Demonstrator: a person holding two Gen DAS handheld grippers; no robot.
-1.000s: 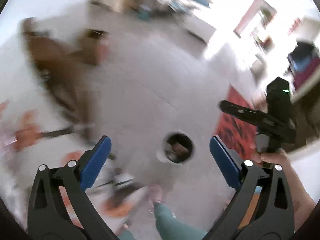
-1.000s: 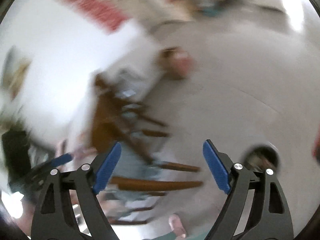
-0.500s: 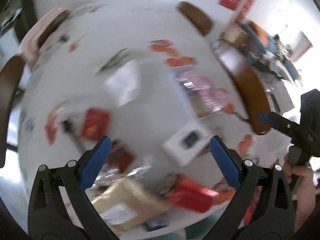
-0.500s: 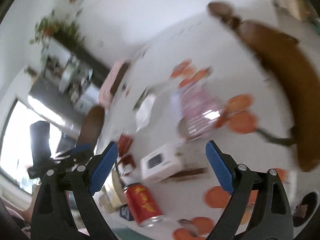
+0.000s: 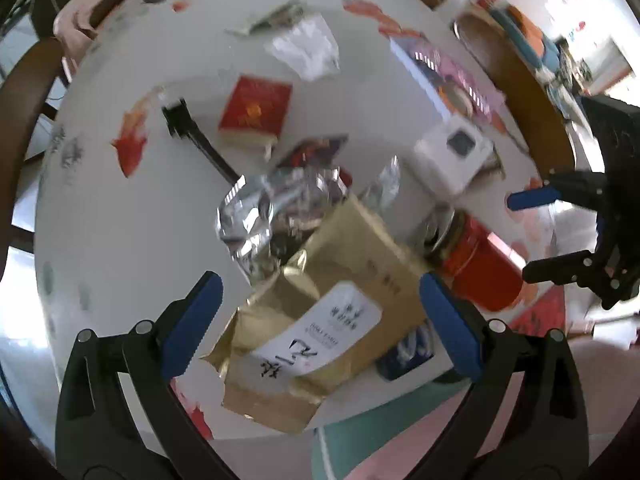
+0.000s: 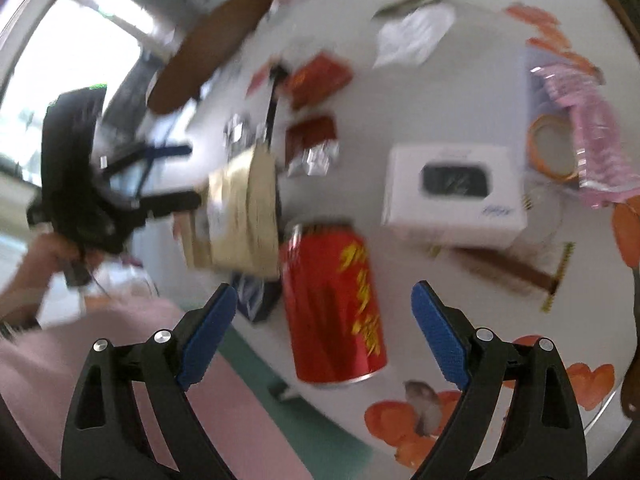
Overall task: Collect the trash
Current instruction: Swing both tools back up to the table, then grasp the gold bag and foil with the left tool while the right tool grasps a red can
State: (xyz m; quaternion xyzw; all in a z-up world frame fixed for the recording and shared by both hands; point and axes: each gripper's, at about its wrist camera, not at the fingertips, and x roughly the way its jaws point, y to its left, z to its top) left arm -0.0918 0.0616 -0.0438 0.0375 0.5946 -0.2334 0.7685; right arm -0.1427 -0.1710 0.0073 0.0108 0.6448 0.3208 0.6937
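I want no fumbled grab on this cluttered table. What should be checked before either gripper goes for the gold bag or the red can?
1. Left gripper open and empty: ok.
2. Right gripper open and empty: ok.
3. Gold bag lined up between the left fingers: ok, it lies in the gap.
4. Red can lined up between the right fingers: ok, it lies on its side in the gap.
5. Bag free of neighbours: not ok, it overlaps the silver wrapper and sits against the can.
6. View sharp enough to judge height above the table: cannot tell, the right wrist view is blurred.
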